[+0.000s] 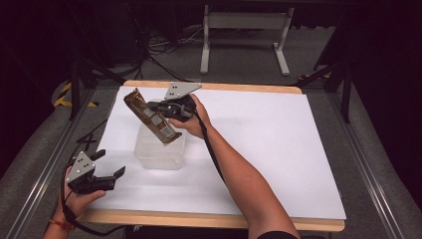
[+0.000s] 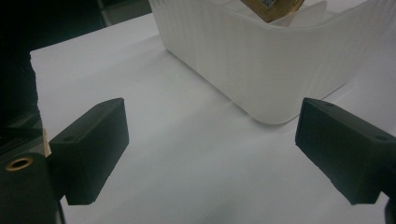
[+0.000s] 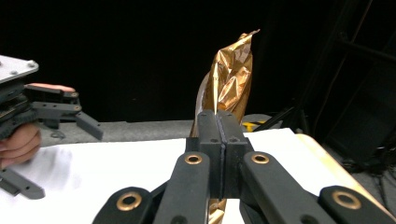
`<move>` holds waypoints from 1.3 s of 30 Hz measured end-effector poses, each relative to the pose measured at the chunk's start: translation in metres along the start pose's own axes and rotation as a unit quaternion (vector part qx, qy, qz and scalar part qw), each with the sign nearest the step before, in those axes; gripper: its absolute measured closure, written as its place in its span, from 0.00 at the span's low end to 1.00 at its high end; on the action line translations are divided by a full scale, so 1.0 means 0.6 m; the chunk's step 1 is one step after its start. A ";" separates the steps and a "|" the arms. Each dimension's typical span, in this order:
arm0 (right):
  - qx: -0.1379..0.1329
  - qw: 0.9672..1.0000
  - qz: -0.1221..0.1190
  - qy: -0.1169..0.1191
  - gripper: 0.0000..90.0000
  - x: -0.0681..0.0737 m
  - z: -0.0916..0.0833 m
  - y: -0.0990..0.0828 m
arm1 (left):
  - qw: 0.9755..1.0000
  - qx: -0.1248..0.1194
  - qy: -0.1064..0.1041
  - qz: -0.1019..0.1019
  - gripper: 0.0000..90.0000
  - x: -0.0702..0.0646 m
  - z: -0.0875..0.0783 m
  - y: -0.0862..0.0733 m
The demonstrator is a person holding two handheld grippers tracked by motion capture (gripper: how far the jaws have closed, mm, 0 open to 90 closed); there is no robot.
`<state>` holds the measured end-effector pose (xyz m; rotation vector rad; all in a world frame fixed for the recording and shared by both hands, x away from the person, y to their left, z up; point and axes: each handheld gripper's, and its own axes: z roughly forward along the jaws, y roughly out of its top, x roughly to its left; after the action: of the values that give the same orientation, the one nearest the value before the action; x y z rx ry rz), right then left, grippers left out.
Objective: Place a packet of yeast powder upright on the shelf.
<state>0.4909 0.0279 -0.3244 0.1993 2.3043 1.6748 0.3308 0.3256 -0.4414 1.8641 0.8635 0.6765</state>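
While the left claw (image 1: 110, 167) gapes empty, the right claw (image 1: 155, 106) (clamped tight) grips a gold packet (image 1: 149, 115)

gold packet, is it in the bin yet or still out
Partly in: the gold packet, pinched by the right gripper, leans tilted with its lower end inside the bin and its top above the rim.

The bag (image 1: 151, 117) is shiny, crinkly gold foil, the tub (image 1: 159, 152) at its 6 o'clock is cloudy white plastic with ribbed sides, the table (image 1: 268, 134) has a smooth white matt top with a wood edge, and the jaws are dull black plastic.
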 end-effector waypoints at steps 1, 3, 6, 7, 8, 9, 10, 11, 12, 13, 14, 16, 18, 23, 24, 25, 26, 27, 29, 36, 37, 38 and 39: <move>0.001 1.000 -0.002 -0.002 1.00 0.000 0.000 -0.003 | 1.000 0.000 0.000 0.000 0.12 0.000 0.000 0.000; 0.005 1.000 -0.001 0.006 1.00 0.001 -0.001 -0.007 | 1.000 0.001 -0.001 0.000 0.12 0.001 0.000 0.000; 0.011 1.000 -0.002 0.015 1.00 0.003 -0.003 -0.017 | 1.000 0.001 0.000 0.000 0.12 0.000 0.000 0.000; 0.013 1.000 0.000 0.024 1.00 0.004 -0.005 -0.020 | 1.000 0.001 0.001 0.001 0.12 0.000 0.000 0.000; 0.018 1.000 -0.006 0.021 1.00 0.005 -0.006 -0.022 | 1.000 0.000 0.001 -0.001 0.12 0.000 0.000 0.000; 0.022 1.000 -0.010 0.019 1.00 0.006 -0.007 -0.024 | 1.000 0.003 0.002 0.000 0.12 0.000 0.001 0.000; 0.026 0.999 -0.009 0.025 1.00 0.006 -0.008 -0.026 | 1.000 0.004 0.001 0.003 0.12 0.000 0.001 0.000; 0.028 0.999 -0.010 0.029 1.00 0.007 -0.009 -0.028 | 1.000 0.004 0.000 0.003 0.12 0.000 0.001 0.000; 0.035 0.999 -0.014 0.034 1.00 0.009 -0.009 -0.030 | 1.000 0.004 -0.001 0.004 0.12 0.000 0.001 0.000; 0.044 0.998 -0.021 0.037 1.00 0.011 -0.010 -0.031 | 1.000 0.004 -0.003 0.003 0.12 0.000 0.002 0.000; 0.051 0.997 -0.023 0.045 1.00 0.012 -0.009 -0.032 | 1.000 0.005 -0.002 0.003 0.12 0.000 0.002 0.000; 0.061 0.996 -0.035 0.046 1.00 0.016 -0.005 -0.031 | 1.000 0.005 -0.001 0.002 0.12 -0.001 0.002 0.000; 0.065 0.996 -0.047 0.040 1.00 0.019 0.002 -0.025 | 1.000 0.004 -0.001 0.004 0.12 -0.001 0.002 0.001; 0.041 0.998 -0.047 0.033 1.00 0.022 0.018 -0.009 | 1.000 0.003 -0.003 0.003 0.12 0.000 0.001 0.000; 0.038 0.998 -0.047 0.029 1.00 0.022 0.021 -0.007 | 1.000 0.003 -0.004 0.002 0.12 0.000 0.001 0.000; 0.035 0.998 -0.047 0.027 1.00 0.023 0.024 -0.007 | 1.000 0.003 -0.004 0.002 0.12 0.000 0.002 -0.001; 0.035 0.998 -0.047 0.027 1.00 0.023 0.024 -0.007 | 1.000 0.003 -0.004 0.002 0.12 0.000 0.002 -0.001; 0.032 0.998 -0.046 0.027 1.00 0.024 0.029 -0.006 | 1.000 0.003 -0.005 0.002 0.12 0.000 0.002 0.000; 0.027 0.998 -0.051 0.027 1.00 0.028 0.035 -0.005 | 1.000 0.004 -0.004 0.003 0.12 0.001 0.001 -0.001; 0.030 0.998 -0.035 0.044 1.00 0.021 0.021 -0.022 | 1.000 0.005 -0.004 0.001 0.12 0.001 0.002 -0.002; 0.034 0.998 -0.034 0.050 1.00 0.021 0.018 -0.025 | 1.000 0.006 -0.004 0.002 0.12 0.000 0.002 -0.001; 0.038 0.997 -0.034 0.051 1.00 0.022 0.014 -0.028 | 1.000 0.006 -0.004 0.003 0.12 0.000 0.002 -0.001; 0.043 0.997 -0.039 0.050 1.00 0.023 0.010 -0.031 | 1.000 0.007 -0.003 0.004 0.12 -0.001 0.002 0.000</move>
<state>0.4806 0.0316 -0.3456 0.0439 2.4274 1.5827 0.3315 0.3245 -0.4422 1.8816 0.8599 0.6715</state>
